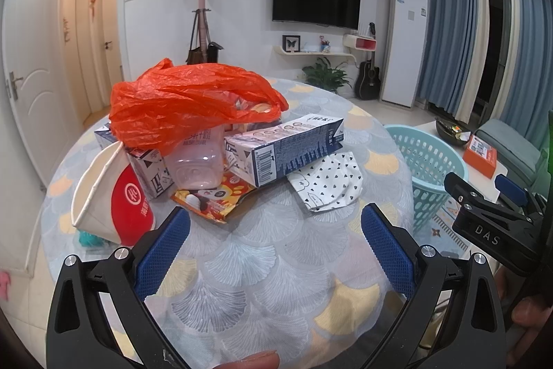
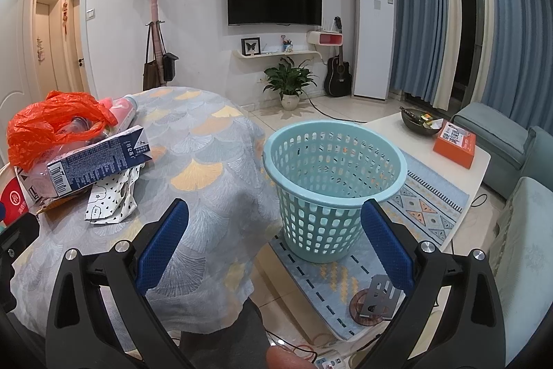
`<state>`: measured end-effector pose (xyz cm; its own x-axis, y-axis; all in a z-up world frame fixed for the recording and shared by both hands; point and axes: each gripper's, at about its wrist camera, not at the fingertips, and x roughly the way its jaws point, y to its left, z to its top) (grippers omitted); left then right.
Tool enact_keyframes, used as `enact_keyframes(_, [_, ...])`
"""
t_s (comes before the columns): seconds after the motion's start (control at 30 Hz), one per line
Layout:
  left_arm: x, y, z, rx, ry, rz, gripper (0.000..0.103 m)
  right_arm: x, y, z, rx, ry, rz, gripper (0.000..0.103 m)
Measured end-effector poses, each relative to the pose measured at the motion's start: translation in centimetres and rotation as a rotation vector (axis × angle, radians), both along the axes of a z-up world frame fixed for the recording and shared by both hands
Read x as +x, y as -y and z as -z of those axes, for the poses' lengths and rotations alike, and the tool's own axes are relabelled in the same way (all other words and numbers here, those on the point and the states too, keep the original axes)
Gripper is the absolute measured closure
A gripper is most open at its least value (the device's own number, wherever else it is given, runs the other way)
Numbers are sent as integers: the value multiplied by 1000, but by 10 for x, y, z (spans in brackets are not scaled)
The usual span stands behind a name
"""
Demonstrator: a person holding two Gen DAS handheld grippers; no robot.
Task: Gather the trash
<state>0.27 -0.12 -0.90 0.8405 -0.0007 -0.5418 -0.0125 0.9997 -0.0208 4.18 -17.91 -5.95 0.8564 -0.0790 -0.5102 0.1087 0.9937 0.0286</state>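
Note:
A pile of trash lies on the round table [image 1: 276, 265]: an orange plastic bag [image 1: 186, 99] on top, a blue-and-white milk carton [image 1: 283, 147], a clear plastic cup [image 1: 197, 161], a red-and-white paper cup [image 1: 114, 196] on its side, a white dotted wrapper [image 1: 328, 182] and a colourful snack wrapper [image 1: 214, 196]. My left gripper [image 1: 276, 241] is open and empty, just short of the pile. My right gripper [image 2: 274, 237] is open and empty, held over the table edge beside the light-blue basket [image 2: 331, 161]. The carton [image 2: 96, 161] and bag [image 2: 52, 123] show at its left.
The basket [image 1: 428, 161] stands on a patterned rug [image 2: 432, 206] to the right of the table. A white coffee table [image 2: 459, 161] with an orange box [image 2: 454, 144] and a dark bowl [image 2: 420, 121] is behind it. A grey sofa [image 2: 501, 134] lies at far right.

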Motion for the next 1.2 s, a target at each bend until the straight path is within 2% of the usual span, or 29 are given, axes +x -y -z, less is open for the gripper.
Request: enact_keyframes(1.2, [-2,0,3,13,1,-6,7,2,-11,-9,2,10,-44,8])
